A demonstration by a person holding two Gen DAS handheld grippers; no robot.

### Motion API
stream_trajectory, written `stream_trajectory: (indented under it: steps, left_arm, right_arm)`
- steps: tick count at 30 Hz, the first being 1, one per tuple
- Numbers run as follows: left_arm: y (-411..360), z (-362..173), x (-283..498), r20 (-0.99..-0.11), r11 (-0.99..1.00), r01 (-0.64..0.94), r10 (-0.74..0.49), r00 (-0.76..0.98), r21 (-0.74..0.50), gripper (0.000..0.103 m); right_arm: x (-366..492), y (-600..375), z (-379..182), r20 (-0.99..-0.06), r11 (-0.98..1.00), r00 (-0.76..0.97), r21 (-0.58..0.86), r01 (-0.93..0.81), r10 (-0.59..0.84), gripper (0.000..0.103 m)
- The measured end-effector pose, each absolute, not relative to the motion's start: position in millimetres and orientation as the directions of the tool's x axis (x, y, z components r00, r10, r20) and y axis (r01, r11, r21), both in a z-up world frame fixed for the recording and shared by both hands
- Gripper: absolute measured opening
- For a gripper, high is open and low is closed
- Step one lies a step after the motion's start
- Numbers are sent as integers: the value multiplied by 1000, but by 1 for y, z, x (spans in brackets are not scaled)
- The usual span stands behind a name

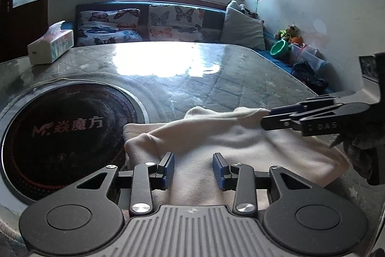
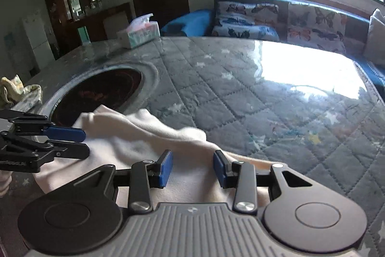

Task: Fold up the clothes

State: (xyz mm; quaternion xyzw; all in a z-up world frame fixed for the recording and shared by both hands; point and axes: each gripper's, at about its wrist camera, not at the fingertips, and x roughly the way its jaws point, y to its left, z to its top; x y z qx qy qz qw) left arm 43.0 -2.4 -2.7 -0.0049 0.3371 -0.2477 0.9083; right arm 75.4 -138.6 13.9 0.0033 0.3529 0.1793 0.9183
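Note:
A white fleece garment (image 1: 216, 143) lies crumpled on the quilted grey table cover (image 1: 216, 78), beside a round black hob. My left gripper (image 1: 193, 168) hovers over the garment's near part with its jaws apart and nothing pinched. In the right wrist view it (image 2: 84, 142) comes in from the left above the garment (image 2: 134, 141). My right gripper (image 2: 193, 166) also stands open over the cloth. Seen from the left wrist, the right gripper (image 1: 266, 118) has its tips at the end of a raised fold. I see no pad pressing on that fold.
The black round hob (image 1: 62, 131) is sunk into the table at the left. A tissue box (image 1: 50, 45) stands at the far left edge. A sofa with butterfly cushions (image 1: 144, 23) runs behind the table. A patterned cloth (image 2: 16, 88) lies at the left edge.

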Motion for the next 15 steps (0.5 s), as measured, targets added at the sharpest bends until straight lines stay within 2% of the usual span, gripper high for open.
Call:
stream_trajectory:
  steps: [7, 15]
  left_arm:
    - [18, 0, 39, -618, 911, 370, -397, 679, -180, 39]
    - [36, -7, 34, -639, 930, 317, -361, 679, -188, 39]
  right_arm:
    - [56, -135, 30, -635, 930, 693, 120, -348, 341, 43]
    - [27, -87, 43, -630, 862, 653, 53, -505, 421, 47]
